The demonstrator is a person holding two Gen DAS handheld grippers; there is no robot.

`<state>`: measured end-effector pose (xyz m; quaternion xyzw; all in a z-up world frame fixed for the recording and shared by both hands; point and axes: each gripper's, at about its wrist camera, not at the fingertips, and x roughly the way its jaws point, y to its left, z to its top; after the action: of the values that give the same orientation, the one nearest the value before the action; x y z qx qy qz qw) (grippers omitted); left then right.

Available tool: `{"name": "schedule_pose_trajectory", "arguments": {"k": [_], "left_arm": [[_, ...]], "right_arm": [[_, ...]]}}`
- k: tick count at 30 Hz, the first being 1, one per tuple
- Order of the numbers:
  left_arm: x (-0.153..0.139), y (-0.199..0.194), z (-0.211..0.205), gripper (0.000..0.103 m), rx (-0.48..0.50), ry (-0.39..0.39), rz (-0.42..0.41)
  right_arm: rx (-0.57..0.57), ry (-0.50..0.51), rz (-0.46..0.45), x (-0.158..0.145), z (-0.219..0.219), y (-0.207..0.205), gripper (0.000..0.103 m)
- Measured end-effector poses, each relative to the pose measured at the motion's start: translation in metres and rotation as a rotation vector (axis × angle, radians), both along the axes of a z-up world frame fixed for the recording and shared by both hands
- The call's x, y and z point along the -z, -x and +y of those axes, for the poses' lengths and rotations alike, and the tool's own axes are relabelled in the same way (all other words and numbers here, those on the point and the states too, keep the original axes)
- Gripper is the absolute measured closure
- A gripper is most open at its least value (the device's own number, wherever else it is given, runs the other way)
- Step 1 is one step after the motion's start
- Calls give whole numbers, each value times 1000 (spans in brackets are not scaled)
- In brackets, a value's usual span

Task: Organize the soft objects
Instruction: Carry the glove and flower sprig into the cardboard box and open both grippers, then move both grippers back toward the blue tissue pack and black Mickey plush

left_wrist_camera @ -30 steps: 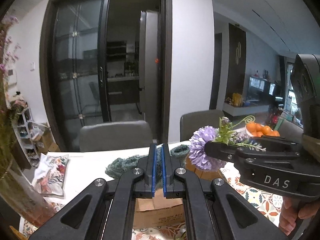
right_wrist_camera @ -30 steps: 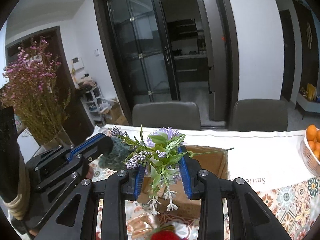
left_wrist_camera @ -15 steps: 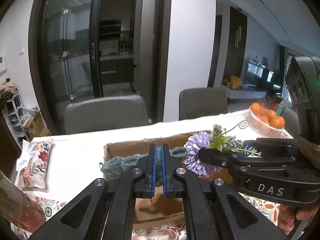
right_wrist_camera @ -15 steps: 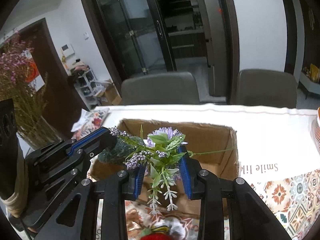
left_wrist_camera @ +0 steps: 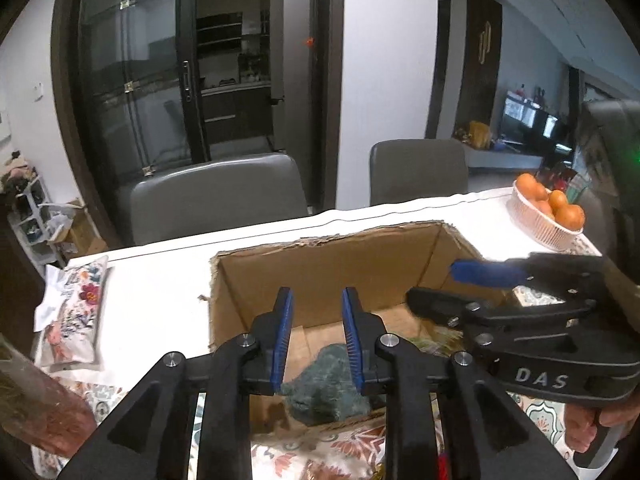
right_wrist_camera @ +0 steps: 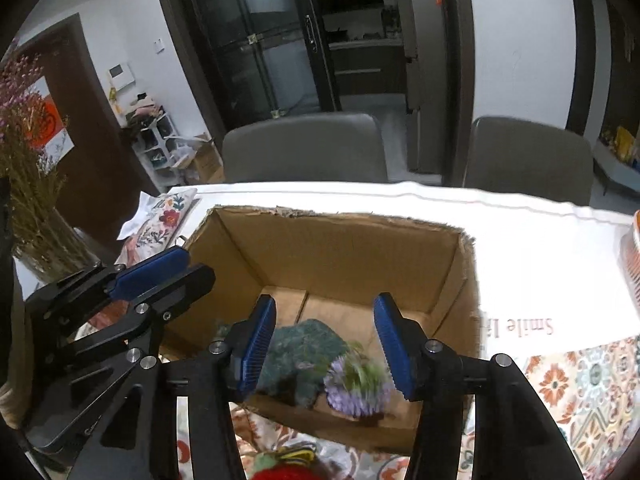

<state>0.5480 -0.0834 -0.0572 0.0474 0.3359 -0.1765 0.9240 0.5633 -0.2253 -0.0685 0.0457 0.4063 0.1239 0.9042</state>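
An open cardboard box (left_wrist_camera: pixel 328 240) (right_wrist_camera: pixel 336 216) stands on the table. A teal knitted piece (left_wrist_camera: pixel 324 384) (right_wrist_camera: pixel 304 344) lies on its floor. Beside it a purple artificial flower (right_wrist_camera: pixel 356 388) with green leaves shows blurred, low in the box. My left gripper (left_wrist_camera: pixel 316 336) hangs over the box's near edge, its jaws opening, with nothing between the pads; the teal piece is below them. My right gripper (right_wrist_camera: pixel 324 320) hovers to its right, jaws opening, with the flower below and free of the pads. Each gripper shows in the other's view: right gripper (left_wrist_camera: pixel 434 284), left gripper (right_wrist_camera: pixel 196 266).
A white basket of oranges (left_wrist_camera: pixel 548 216) sits at the table's far right. A floral packet (left_wrist_camera: pixel 72 312) lies left of the box, and a vase of dried flowers (right_wrist_camera: pixel 28 184) stands further left. Two grey chairs (right_wrist_camera: pixel 304 148) are behind the table. Something red (right_wrist_camera: pixel 284 472) lies near the front edge.
Both grippers sank over the box and went from shut to open. The teal piece and the purple flower left the jaws and dropped into the box.
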Motion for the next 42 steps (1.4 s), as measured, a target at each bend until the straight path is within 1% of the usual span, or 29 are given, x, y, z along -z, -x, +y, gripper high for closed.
{"name": "schedule_pose_trajectory", "arguments": {"k": [4,8,12,13,15,16,18,21,22,23,25,27,30,37,42], "left_arm": [[-6,8,3,77,-38,-22,0],[-13,22,9,71,-70,-28,-8],[-23,42,14,60,-85,-39,-26],[-26,49,15,58,-92,-41,-29],[-32,59,19,51,-109,-41,-35],[-35,64,21,49,-121,-41,-36],[-40,74,25,40,-132,-34,-39],[-46,91,29,35,-157,-34,-49],[-48,97,31,33,-167,-35,-49],[-49,102,32,29,-173,-34,-46],[-50,113,36,27,-189,-33,-36],[-51,123,38,21,-203,-32,-35],[-51,137,41,17,-222,-39,-27],[-42,163,43,15,-230,-44,11],[-28,177,42,14,-243,-53,55]], "right_arm": [[38,20,-24,-13,-4,13,50],[66,49,-62,-29,-6,36,50],[97,61,-112,-46,-8,61,49],[105,65,-124,-51,-8,68,48],[118,70,-148,-59,-8,82,41],[129,77,-164,-63,-8,91,40],[140,84,-178,-68,-7,103,38],[157,71,-184,-73,-8,121,35],[162,65,-180,-74,-8,127,35],[166,62,-178,-74,-8,130,35],[177,55,-173,-74,-8,138,35],[183,46,-164,-74,-8,145,35],[193,32,-152,-70,-11,158,34],[215,9,-104,-54,-14,182,34],[225,2,-55,-37,-17,192,34]]}}
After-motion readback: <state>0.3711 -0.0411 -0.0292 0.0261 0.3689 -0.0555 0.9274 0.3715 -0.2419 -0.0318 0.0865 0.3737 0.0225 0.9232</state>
